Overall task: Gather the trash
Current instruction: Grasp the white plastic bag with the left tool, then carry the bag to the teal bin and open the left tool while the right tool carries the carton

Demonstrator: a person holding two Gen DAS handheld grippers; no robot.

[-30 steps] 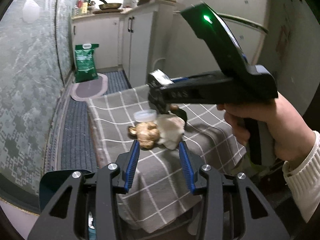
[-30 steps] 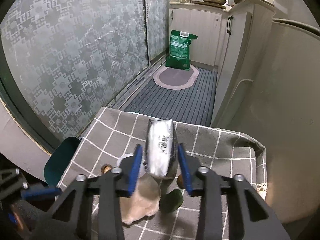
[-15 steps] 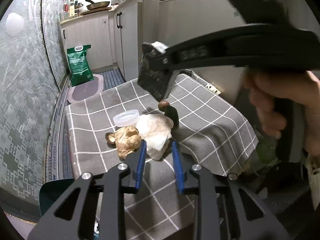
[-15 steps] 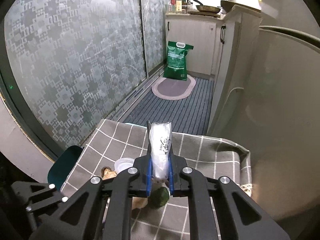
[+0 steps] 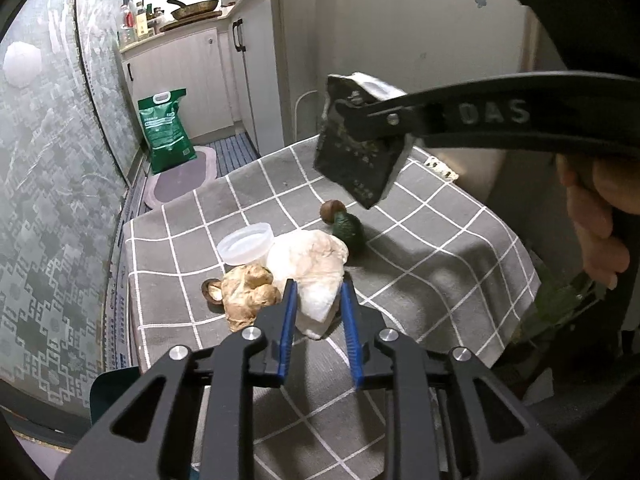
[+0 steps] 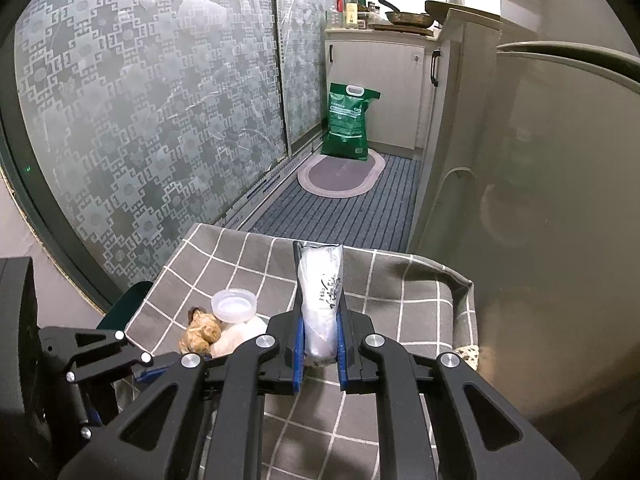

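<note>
My right gripper (image 6: 319, 318) is shut on a silver and dark snack packet (image 6: 320, 292), held up above the checked grey tablecloth (image 6: 400, 312); the packet (image 5: 358, 148) also shows in the left wrist view. My left gripper (image 5: 318, 294) is open, its fingers on either side of a crumpled white tissue (image 5: 308, 264). Beside the tissue lie a crumpled brown paper ball (image 5: 250, 294), a clear plastic lid (image 5: 246, 242), a dark green scrap (image 5: 348, 230) and a brown nut-like piece (image 5: 332, 211).
A green sack (image 6: 348, 122) and oval mat (image 6: 342, 176) lie on the floor beyond the table. Frosted patterned sliding doors (image 6: 140, 120) stand left, white cabinets (image 6: 448, 120) right. A teal bin edge (image 5: 108, 392) sits below the table's near left corner.
My right gripper closed on the packet and lifted it clear of the table. My left gripper drew back, narrowed, and now sits around the white tissue.
</note>
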